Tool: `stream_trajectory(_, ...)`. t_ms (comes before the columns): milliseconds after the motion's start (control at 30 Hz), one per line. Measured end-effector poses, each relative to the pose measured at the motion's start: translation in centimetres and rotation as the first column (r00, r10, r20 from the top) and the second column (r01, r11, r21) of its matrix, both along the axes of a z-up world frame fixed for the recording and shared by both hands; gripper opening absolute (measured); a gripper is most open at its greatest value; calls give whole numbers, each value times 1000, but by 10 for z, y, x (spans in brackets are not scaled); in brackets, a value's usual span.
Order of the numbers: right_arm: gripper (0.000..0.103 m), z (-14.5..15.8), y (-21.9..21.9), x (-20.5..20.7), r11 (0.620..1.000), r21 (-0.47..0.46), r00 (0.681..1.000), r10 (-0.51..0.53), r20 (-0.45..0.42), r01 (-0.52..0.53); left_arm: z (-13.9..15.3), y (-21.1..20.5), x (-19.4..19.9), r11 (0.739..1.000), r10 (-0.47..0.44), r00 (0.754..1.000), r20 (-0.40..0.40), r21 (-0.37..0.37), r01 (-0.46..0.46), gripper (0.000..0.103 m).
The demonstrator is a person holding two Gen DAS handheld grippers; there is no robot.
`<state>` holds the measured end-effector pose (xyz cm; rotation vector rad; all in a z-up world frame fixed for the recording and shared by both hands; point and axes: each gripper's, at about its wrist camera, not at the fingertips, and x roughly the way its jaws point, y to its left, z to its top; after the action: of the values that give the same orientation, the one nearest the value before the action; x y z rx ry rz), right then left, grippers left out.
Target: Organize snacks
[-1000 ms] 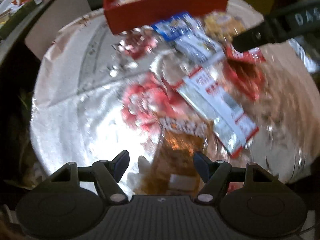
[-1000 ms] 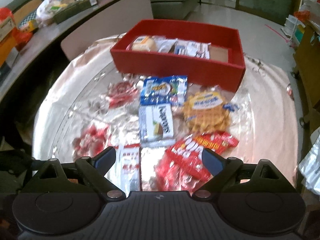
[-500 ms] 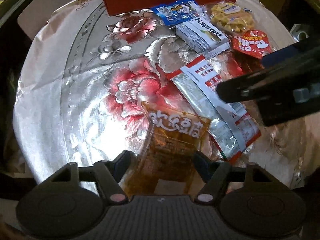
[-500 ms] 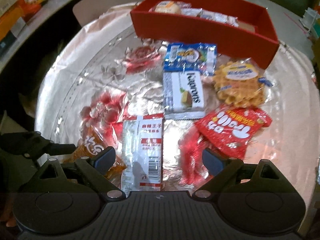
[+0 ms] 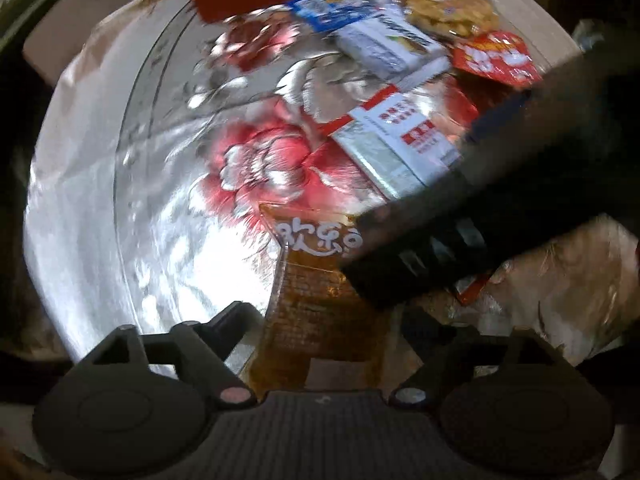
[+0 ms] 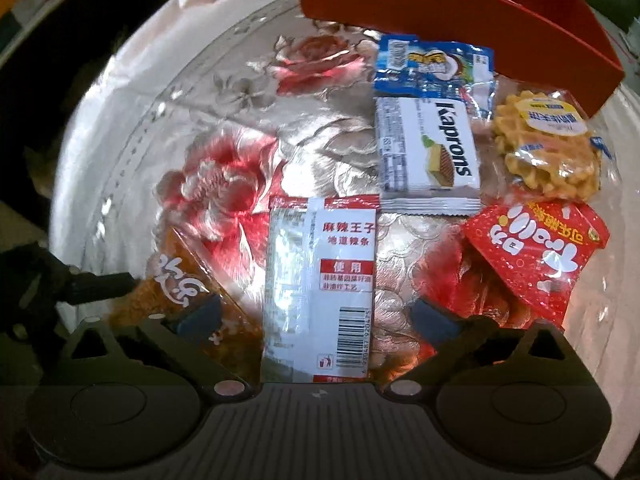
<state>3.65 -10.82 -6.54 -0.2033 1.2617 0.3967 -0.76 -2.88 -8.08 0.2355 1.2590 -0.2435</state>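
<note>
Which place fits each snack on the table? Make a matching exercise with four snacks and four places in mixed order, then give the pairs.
1. waffle
2. blue packet
3. white-and-red packet
4. orange packet

A. between the right gripper's fingers
B. by the left gripper
C. beside the wafer bar
D. nearest the red box

Pairs: 1-C, 2-D, 3-A, 4-B

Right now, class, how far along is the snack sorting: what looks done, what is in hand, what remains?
Done: little shows; the red box is mostly cut off, its contents hidden. In hand: nothing is gripped. The right gripper is opening around the white spicy-strip packet; the left gripper is opening over the orange packet. Left: those two, plus the blue packet, Kaprons wafer, waffle and red packet on the tablecloth.
</note>
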Motion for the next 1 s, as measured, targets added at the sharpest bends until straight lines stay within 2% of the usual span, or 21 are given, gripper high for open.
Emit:
stream_trajectory(200, 103, -6, 11, -11, 997, -58, 998, 48, 41, -46, 4, 8, -3, 1000, 5, 1000, 12, 5, -5, 55)
stream_trajectory(400, 103, -4, 7, -12, 997, -51, 997, 57, 51, -55, 7, 20, -8, 999, 18, 1000, -4, 33, -17, 51)
stream_trajectory(433, 101, -3, 3, -12, 999, -30, 998, 43, 48, -42, 8, 25, -7, 999, 36, 999, -7, 32, -36, 50)
stream_trajectory(567, 75, 5, -12, -14, 999, -46, 997, 21, 74, -18, 7, 47, 9, 990, 140, 990, -11, 1, -140, 50)
stream_trajectory(600, 74, 5, -14, -15, 999, -48, 997, 24, 80, -20, 7, 48, 13, 987, 158, 987, -11, -11, -158, 50)
stream_trajectory(667, 64, 6, -15, -16, 999, -45, 996, 20, 83, -16, 9, 45, 18, 987, 163, 987, 8, -13, -163, 50)
stream_trajectory(800, 60, 8, -19, -19, 999, -33, 997, 17, 80, -15, 9, 34, 25, 989, 150, 988, 36, 2, -150, 51)
stream_trajectory(867, 61, 5, -17, -17, 999, -44, 996, 27, 88, -23, 9, 30, 30, 987, 158, 987, 42, 3, -158, 54)
stream_trajectory(933, 62, 5, -17, -17, 998, -54, 995, 33, 91, -28, 8, 31, 33, 985, 174, 984, 43, 3, -175, 61)
stream_trajectory(1000, 65, 3, -13, -17, 997, -68, 995, 43, 95, -37, 6, 32, 34, 983, 182, 982, 56, 22, -183, 78)
